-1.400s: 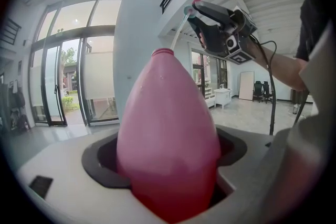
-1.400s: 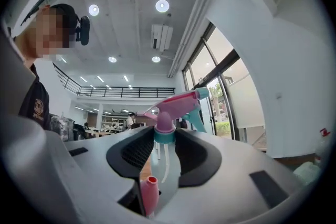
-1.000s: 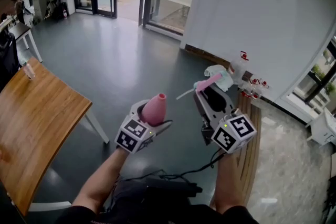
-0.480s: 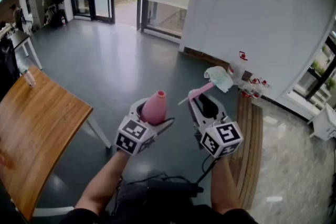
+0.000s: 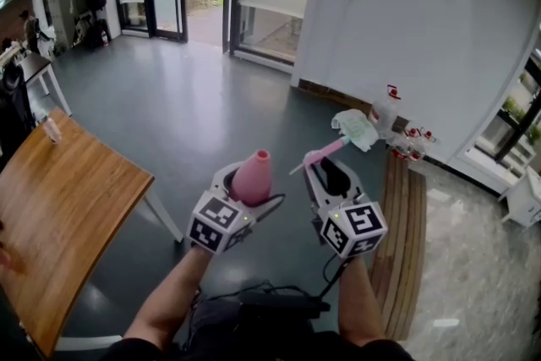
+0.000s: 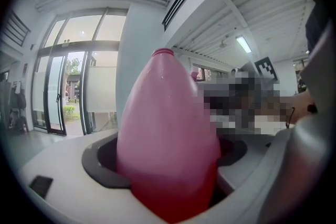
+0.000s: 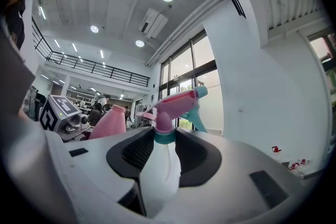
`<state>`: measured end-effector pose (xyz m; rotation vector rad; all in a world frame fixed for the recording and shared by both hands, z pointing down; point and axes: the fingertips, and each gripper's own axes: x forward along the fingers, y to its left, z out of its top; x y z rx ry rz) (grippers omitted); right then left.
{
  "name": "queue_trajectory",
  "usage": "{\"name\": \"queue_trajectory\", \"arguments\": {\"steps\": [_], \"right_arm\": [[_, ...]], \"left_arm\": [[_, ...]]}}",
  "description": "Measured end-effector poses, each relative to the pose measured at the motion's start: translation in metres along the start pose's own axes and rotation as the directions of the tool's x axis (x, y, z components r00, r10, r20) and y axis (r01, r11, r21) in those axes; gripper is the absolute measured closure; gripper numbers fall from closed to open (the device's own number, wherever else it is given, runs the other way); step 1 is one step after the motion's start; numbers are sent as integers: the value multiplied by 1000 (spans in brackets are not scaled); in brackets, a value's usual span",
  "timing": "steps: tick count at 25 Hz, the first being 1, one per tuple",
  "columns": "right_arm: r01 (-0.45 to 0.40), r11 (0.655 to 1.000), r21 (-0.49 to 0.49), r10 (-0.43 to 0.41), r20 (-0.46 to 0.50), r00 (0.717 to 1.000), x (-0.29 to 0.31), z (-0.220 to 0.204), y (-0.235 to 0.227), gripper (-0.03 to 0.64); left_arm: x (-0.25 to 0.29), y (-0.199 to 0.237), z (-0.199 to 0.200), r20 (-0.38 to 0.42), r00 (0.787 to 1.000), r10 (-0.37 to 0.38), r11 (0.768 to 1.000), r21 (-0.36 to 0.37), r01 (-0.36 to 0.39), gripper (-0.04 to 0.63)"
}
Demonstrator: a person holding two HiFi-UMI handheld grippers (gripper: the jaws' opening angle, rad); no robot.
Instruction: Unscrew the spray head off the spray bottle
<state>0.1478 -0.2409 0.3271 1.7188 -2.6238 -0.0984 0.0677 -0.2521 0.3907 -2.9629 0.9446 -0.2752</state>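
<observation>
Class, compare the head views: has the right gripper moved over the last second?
Yes. The right gripper, holding the spray head, has shifted left, off the wooden bench and away from the cloth.

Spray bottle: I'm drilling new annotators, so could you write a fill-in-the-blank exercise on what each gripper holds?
The left gripper is shut on the bottle, whose colour is ____.
The right gripper is shut on the ____.
The collar between the right gripper's jaws is coloured ____.
Missing words: pink; spray head; teal.
</observation>
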Motion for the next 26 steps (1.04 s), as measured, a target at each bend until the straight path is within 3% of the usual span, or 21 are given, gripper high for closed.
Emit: {"name": "queue_trajectory", "arguments": {"steps": [26], "right_arm": [[-8,1000,-22,8,13,1000,1,7,1,482]], "left_arm": [[-2,2,5,11,1000,3,1000,1,-3,153]]}}
